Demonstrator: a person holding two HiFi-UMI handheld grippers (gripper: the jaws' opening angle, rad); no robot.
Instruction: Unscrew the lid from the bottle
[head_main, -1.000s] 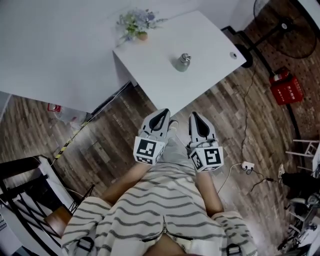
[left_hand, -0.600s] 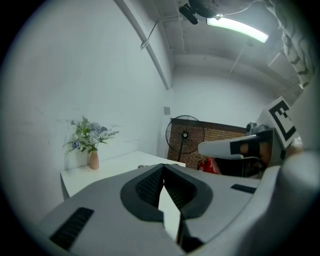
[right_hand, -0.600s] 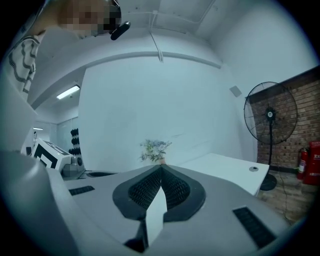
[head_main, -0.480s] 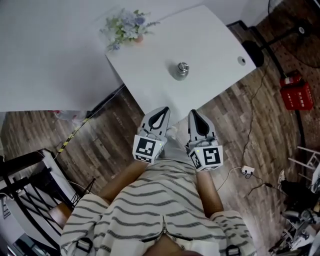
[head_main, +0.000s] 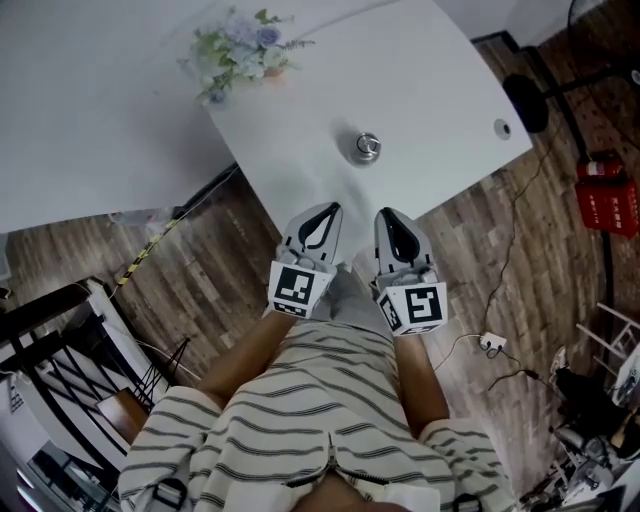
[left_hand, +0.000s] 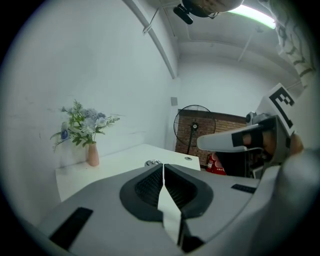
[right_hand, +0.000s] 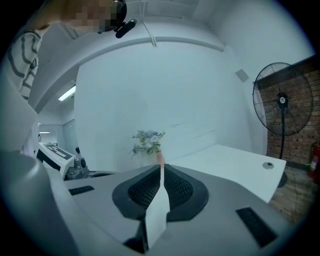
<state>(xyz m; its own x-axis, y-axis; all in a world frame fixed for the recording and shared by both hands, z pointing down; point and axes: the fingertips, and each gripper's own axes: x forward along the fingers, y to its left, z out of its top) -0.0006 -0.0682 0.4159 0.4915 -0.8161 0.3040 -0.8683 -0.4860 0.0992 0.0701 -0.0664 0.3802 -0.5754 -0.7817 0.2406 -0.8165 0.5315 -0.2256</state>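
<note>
A small metal bottle (head_main: 367, 147) with its lid on stands upright near the middle of the white table (head_main: 430, 90). My left gripper (head_main: 326, 211) and right gripper (head_main: 389, 214) are held side by side just short of the table's near edge, both pointing at the bottle and well apart from it. The jaws of both are shut with nothing between them. In the left gripper view the bottle's top (left_hand: 153, 163) peeks just over the closed left gripper (left_hand: 163, 167). The closed right gripper (right_hand: 161, 167) hides the bottle in its own view.
A vase of flowers (head_main: 236, 50) stands at the table's far left corner, and a cable grommet (head_main: 502, 127) sits near the right edge. A standing fan (left_hand: 194, 126) and a red box (head_main: 607, 194) are right of the table. Black shelving (head_main: 50, 350) stands at the left; cables and a power strip (head_main: 490, 342) lie on the wooden floor.
Both grippers have come forward together toward the table's near edge, still shut. The table and the bottle now sit closer and more central in the head view.
</note>
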